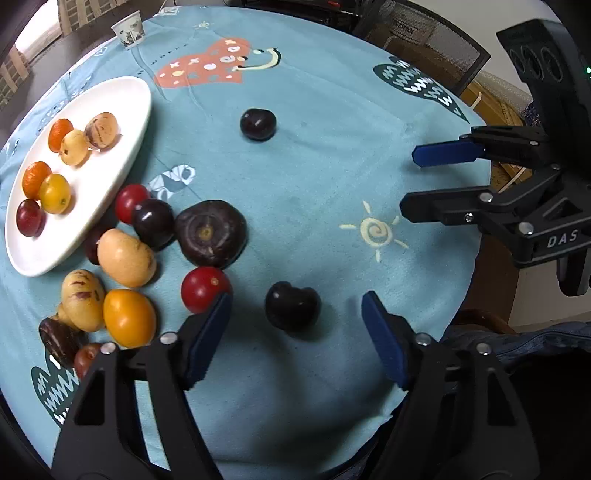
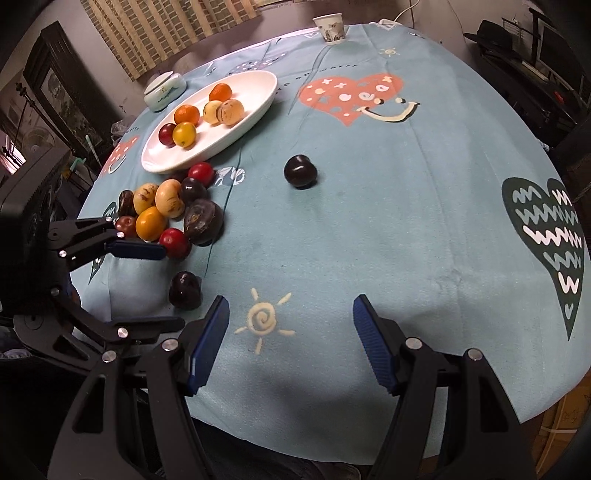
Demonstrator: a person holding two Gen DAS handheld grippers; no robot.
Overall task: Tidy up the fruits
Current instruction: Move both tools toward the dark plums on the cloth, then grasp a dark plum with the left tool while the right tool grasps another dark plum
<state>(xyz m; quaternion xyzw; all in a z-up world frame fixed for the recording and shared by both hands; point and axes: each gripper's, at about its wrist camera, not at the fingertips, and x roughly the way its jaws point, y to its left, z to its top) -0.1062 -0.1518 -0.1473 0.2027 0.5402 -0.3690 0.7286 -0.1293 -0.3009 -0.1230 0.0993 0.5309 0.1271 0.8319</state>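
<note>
A white oval plate [image 1: 122,110] [image 2: 258,96] holds several small fruits: orange, yellow, red and tan ones. Beside its near edge lies a pile of loose fruits [image 1: 129,258] [image 2: 166,210], among them a big dark purple one [image 1: 210,232] [image 2: 203,221]. A dark plum [image 1: 292,305] [image 2: 185,290] lies on the cloth between my left gripper's open jaws. My left gripper [image 1: 295,306] [image 2: 166,284] is open and empty around it. Another dark plum [image 1: 258,124] [image 2: 300,171] lies alone further out. My right gripper [image 2: 290,310] [image 1: 408,184] is open and empty above the cloth.
A round table has a light blue cloth [image 2: 369,221] with heart and sun prints. A paper cup [image 1: 128,28] [image 2: 330,26] stands at the far edge. A small lidded ceramic dish [image 2: 164,90] sits beyond the plate. Dark chairs stand behind the table.
</note>
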